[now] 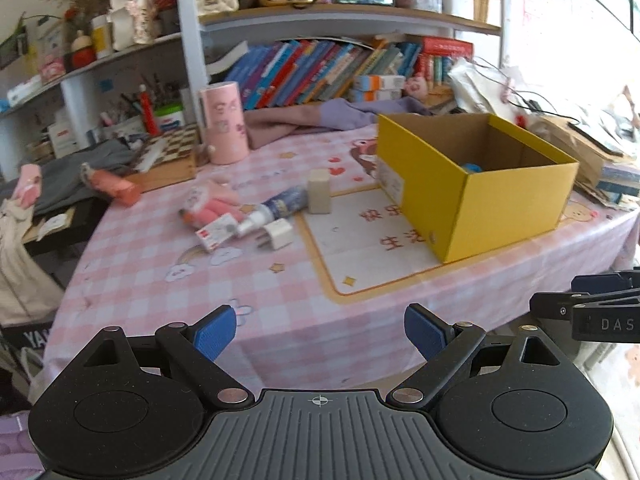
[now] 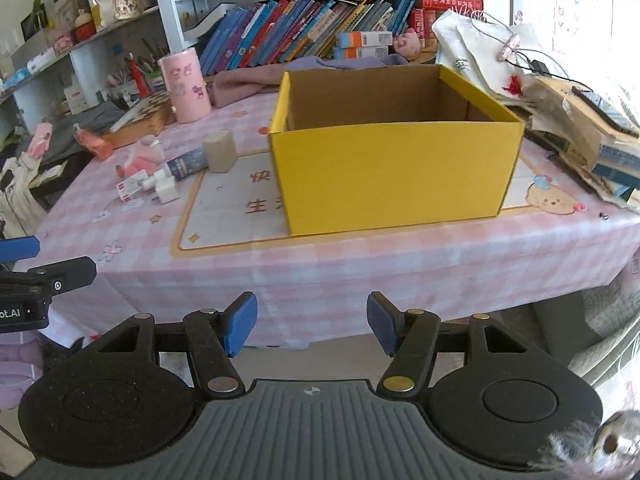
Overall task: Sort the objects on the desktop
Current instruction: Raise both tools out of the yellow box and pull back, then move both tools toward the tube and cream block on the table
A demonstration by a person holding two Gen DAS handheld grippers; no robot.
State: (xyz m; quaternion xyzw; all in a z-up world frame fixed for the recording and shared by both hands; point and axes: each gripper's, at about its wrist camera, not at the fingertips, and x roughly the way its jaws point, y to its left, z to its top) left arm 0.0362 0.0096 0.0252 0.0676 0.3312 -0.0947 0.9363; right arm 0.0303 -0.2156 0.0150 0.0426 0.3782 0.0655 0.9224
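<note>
A yellow cardboard box (image 1: 480,196) (image 2: 392,176) stands open on the pink checked tablecloth (image 1: 192,288); something blue (image 1: 472,168) lies inside it. Left of it lie a beige block (image 1: 319,192) (image 2: 218,156), a blue spray bottle (image 1: 276,208) (image 2: 180,166), a white charger plug (image 1: 278,234) (image 2: 166,192), a small red-and-white box (image 1: 214,234) (image 2: 129,189) and a pink toy (image 1: 208,204) (image 2: 142,158). My left gripper (image 1: 320,332) is open and empty before the table's front edge. My right gripper (image 2: 312,322) is open and empty, facing the box.
A pink cylinder (image 1: 224,124) (image 2: 185,86), a chessboard (image 1: 168,150) and a salmon object (image 1: 116,188) stand at the back left. Purple cloth (image 1: 320,120) lies before the bookshelf (image 1: 320,68). Stacked books and papers (image 2: 592,136) crowd the right side.
</note>
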